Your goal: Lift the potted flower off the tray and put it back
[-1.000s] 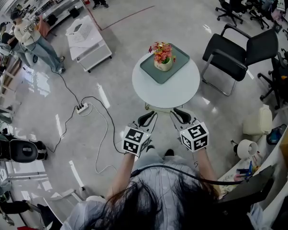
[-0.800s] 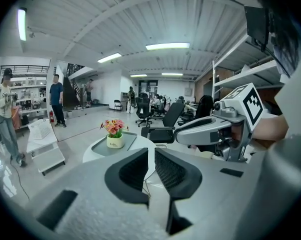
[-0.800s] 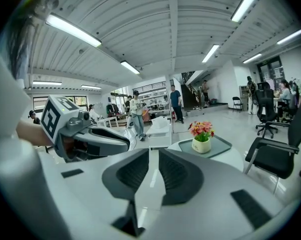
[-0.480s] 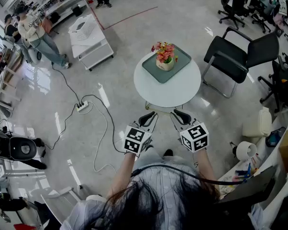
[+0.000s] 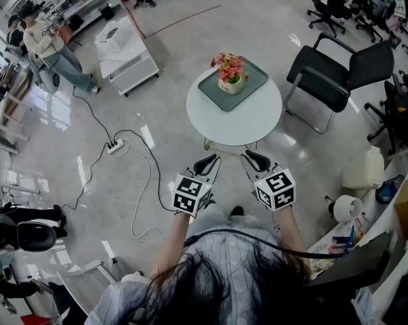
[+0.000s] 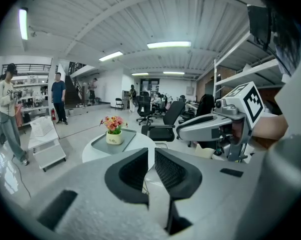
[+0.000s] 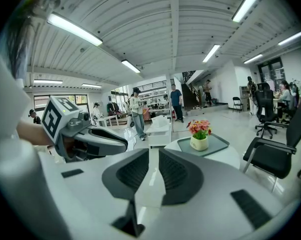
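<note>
While pot (image 6: 114, 137) sits on tray (image 6: 110, 146) — "Life".

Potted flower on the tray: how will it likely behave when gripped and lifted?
The potted flower probably tips easily: blooms spread wider than its small pot. The pot looks rigid and smooth, so perhaps slippery. The blooms likely crush if squeezed.

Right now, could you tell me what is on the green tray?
Only the potted flower stands on the tray; the rest is bare. The patch under its pot is covered.
</note>
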`<action>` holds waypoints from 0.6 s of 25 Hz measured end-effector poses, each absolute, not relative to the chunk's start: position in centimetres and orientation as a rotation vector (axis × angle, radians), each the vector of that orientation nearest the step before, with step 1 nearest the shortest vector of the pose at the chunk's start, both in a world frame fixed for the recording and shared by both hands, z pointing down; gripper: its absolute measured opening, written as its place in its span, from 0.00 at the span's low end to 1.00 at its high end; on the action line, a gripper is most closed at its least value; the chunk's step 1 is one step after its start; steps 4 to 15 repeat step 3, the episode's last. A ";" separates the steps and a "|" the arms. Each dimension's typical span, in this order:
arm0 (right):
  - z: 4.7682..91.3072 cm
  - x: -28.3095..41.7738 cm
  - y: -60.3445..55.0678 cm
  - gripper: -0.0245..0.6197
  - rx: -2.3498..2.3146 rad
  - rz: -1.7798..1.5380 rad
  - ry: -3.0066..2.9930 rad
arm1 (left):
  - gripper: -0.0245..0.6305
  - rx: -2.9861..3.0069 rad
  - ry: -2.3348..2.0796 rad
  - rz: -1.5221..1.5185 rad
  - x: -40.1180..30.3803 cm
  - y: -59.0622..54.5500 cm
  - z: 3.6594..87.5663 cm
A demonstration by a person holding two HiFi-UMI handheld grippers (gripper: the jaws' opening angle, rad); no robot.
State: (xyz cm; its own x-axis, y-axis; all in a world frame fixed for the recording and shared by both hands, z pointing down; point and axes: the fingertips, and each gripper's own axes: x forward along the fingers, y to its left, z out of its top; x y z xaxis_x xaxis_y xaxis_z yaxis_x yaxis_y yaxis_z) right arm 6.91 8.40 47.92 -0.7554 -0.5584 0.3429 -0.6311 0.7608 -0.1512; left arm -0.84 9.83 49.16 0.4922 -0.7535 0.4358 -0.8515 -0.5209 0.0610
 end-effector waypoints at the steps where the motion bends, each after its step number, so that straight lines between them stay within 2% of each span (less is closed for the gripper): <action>1: 47.9 7.0 8.4 0.16 0.926 0.375 -2.681 | 0.12 2.469 -1.365 0.523 -0.9 9.9 49.2; 15: 47.9 7.1 8.4 0.16 0.927 0.372 -2.681 | 0.12 2.465 -1.370 0.522 -0.9 9.9 49.2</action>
